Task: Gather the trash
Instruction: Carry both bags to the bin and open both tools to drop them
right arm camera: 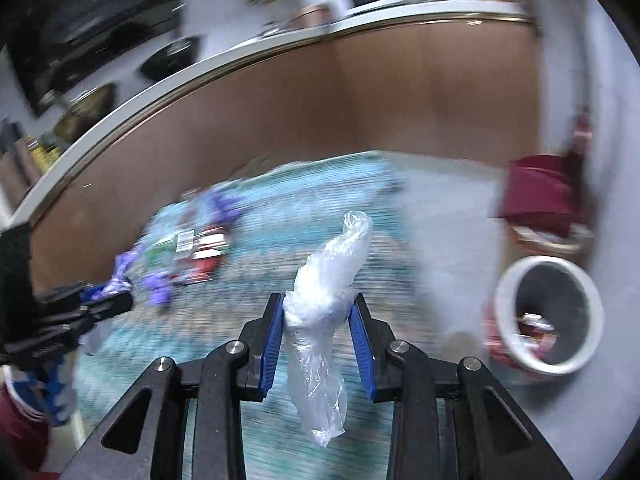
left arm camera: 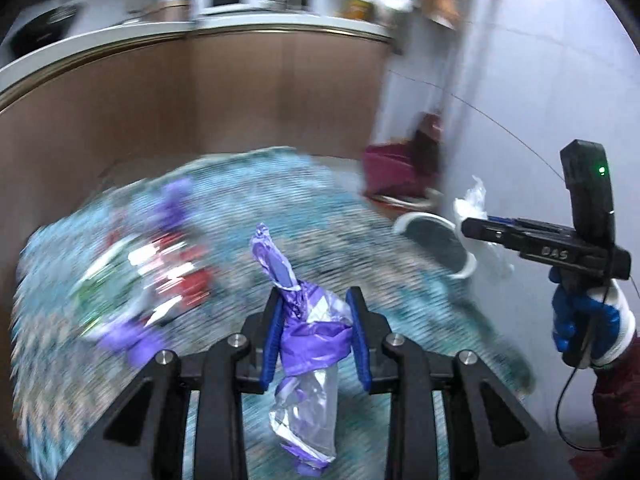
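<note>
Two grippers, each clamped on a piece of trash. Left gripper (left arm camera: 314, 308): blue pads pressed against a crumpled purple-and-clear wrapper (left arm camera: 306, 332), which sticks up past the fingertips and hangs down below them. Right gripper (right arm camera: 318, 312): pads closed on a bunched clear plastic bag (right arm camera: 324, 308), upper end poking above the jaws, tail drooping beneath.

Both are held above a teal patterned rug (left arm camera: 256, 208), heavily motion-blurred. More trash lies on the rug to the left: red-and-white packets (right arm camera: 208, 250) and scraps of purple wrapper (right arm camera: 158, 286), details unreadable in the blur.

White bin (right arm camera: 548, 316) stands on the grey floor, right of the rug; some wrappers are visible inside it. In the left wrist view the right gripper (left arm camera: 470, 226) sits just beside the bin rim (left arm camera: 424, 220), held by a hand in a blue-and-white glove (left arm camera: 588, 320). A maroon object (right arm camera: 540, 192) sits farther back on the right, against the wall. Brown counter front (right arm camera: 320, 112) spans the far side.
</note>
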Available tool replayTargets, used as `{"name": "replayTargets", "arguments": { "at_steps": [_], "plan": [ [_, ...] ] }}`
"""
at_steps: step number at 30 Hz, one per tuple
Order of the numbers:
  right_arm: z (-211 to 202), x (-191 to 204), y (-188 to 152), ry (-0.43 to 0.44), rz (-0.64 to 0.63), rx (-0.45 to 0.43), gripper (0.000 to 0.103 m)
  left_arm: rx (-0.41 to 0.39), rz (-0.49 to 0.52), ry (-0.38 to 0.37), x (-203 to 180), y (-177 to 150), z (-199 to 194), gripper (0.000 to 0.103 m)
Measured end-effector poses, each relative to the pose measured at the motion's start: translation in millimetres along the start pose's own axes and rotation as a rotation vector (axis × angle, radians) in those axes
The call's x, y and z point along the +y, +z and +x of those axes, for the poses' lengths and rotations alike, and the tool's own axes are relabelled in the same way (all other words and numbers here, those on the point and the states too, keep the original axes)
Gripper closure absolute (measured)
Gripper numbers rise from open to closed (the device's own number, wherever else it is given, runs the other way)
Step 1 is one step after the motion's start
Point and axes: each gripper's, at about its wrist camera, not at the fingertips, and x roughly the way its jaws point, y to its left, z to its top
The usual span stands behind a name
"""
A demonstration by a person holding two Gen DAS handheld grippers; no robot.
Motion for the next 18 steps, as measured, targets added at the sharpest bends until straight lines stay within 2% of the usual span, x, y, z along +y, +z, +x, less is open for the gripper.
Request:
{"name": "replayTargets", "arguments": {
  "at_steps": [2, 5, 8, 15, 18],
  "plan": [
    [-12.6, -42.2, -3.9, -0.087, 0.057, -0.025, 0.072, 0.032, 0.064, -0.067, -42.0, 29.0, 32.1, 0.074],
    [-18.6, -101.4, -9.7, -0.174, 0.154, -0.04, 0.072, 0.069, 0.138, -0.126, -96.0, 63.1, 80.7, 0.074],
    [-10.2, -150.1, -14.0, -0.242, 0.225, -0.04, 0.072, 0.122, 0.17, -0.176, -138.5, 95.6, 137.8, 0.074],
    [48.7, -229.5, -6.3, -0.315, 0.298, 0.017, 0.071, 0.233, 0.169, -0.223, -204.5, 139.6, 274.2, 0.072],
    [73.9, -254.4, -1.6, -0.345, 0.297, 0.055, 0.07, 0.259, 0.156, -0.231, -217.2, 149.4, 314.5, 0.071]
  ]
}}
